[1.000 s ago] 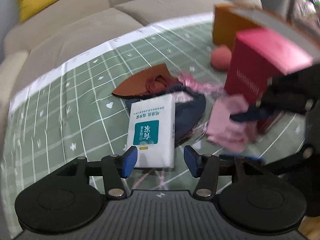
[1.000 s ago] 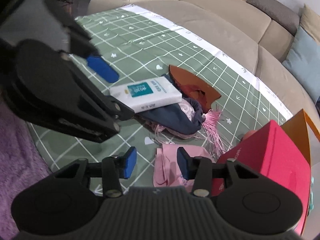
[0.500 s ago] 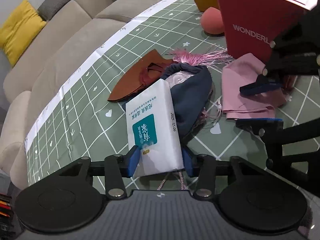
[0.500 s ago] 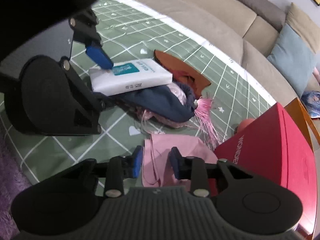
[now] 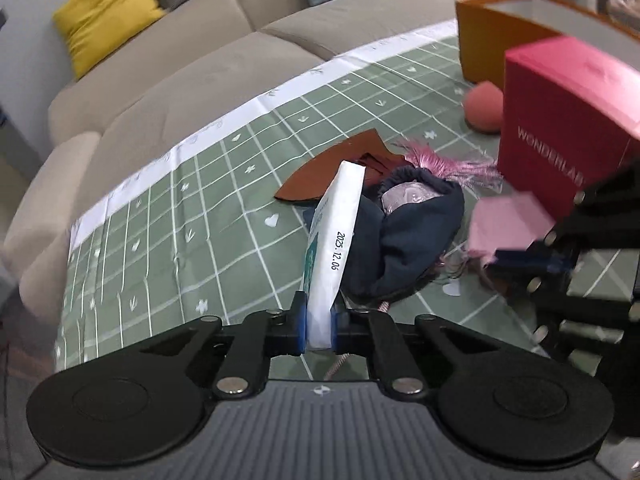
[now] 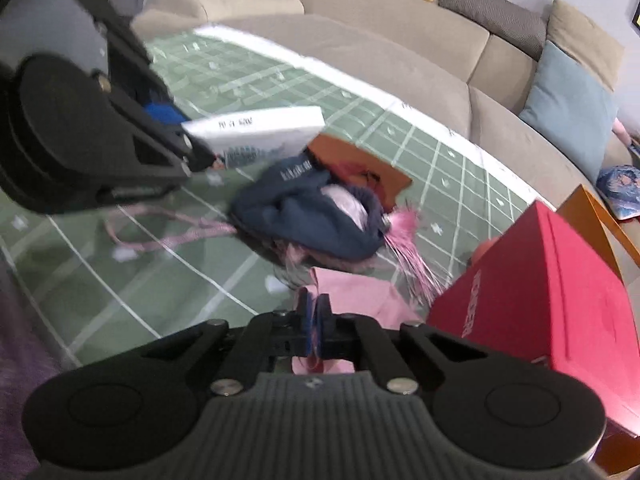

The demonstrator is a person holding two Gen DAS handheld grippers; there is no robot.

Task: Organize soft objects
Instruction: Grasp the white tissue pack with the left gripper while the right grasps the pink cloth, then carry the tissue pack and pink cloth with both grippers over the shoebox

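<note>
My left gripper [image 5: 319, 326] is closing, its pads pressed on the near end of a white tissue pack [image 5: 334, 236], which stands on edge, lifted off the green checked cloth [image 5: 192, 240]. The same tissue pack [image 6: 256, 128] shows in the right wrist view, raised above a navy drawstring pouch [image 6: 316, 216]. My right gripper [image 6: 315, 326] is shut on a corner of a pink cloth [image 6: 356, 292]. That pink cloth [image 5: 508, 224] lies beside the navy pouch [image 5: 412, 248]. A brown leather piece [image 5: 332, 168] and a pink tassel [image 5: 448, 166] lie behind the pouch.
A red box [image 5: 560, 128] and an orange box [image 5: 488, 40] stand at the right, with a coral ball [image 5: 484, 106] between them. A beige sofa [image 5: 200, 60] with yellow and blue cushions runs along the far side. A pink cord [image 6: 168, 236] trails on the cloth.
The left gripper closed on the tissue pack and tipped it up off the pouch onto its edge. The right gripper closed on the pink cloth's corner.
</note>
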